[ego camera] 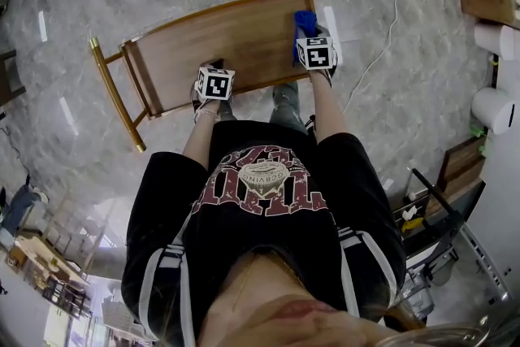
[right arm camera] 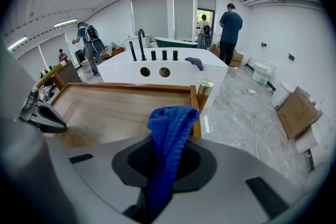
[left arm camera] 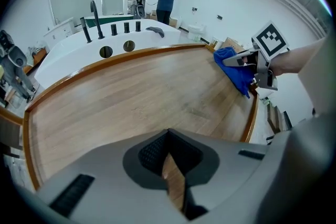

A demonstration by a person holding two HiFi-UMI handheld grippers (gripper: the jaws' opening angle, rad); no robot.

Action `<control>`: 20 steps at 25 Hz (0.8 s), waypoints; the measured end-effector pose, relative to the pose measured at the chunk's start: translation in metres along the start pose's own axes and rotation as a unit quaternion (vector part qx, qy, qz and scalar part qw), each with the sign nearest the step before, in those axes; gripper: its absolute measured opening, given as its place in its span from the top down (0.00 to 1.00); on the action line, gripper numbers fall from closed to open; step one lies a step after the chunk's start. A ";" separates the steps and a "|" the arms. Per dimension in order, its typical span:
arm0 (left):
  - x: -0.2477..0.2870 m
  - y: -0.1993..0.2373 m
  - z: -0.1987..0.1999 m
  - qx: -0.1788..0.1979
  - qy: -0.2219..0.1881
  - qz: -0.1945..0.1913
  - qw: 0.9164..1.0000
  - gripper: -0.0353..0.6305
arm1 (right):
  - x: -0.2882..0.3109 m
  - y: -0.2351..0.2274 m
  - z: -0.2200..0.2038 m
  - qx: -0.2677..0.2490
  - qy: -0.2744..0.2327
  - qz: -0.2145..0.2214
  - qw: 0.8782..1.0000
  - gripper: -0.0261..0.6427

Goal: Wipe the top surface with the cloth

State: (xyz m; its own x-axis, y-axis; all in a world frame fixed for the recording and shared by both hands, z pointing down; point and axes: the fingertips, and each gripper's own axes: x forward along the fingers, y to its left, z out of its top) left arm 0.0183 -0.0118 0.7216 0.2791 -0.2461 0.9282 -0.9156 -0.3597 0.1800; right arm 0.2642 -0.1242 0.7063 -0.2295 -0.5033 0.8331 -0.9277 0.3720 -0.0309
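Looking down in the head view, I see my right gripper (ego camera: 315, 49) at the right end of the brown rimmed wooden table top (ego camera: 236, 41). In the left gripper view my left gripper (left arm camera: 169, 136) is pinched together, empty, with wood beneath it. In the right gripper view the jaws clamp the blue knitted cloth (right arm camera: 170, 123), which pokes forward past them.

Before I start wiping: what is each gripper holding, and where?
The right gripper pinches the blue cloth by a bunched fold; the left gripper holds nothing.
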 end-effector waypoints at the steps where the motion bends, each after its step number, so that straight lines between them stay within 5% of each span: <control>1: 0.000 0.000 0.000 0.001 -0.001 0.000 1.000 0.87 | 0.000 0.000 0.000 0.002 0.000 -0.001 1.000 0.88; 20: -0.001 0.001 0.001 0.007 -0.011 -0.008 1.000 0.87 | 0.006 0.044 0.003 0.017 0.011 0.032 0.999 0.88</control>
State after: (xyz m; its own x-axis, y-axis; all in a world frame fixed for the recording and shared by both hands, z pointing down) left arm 0.0176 -0.0130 0.7208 0.3006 -0.2587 0.9180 -0.9068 -0.3757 0.1910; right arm 0.2214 -0.1134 0.7088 -0.2819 -0.4623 0.8407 -0.9212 0.3754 -0.1025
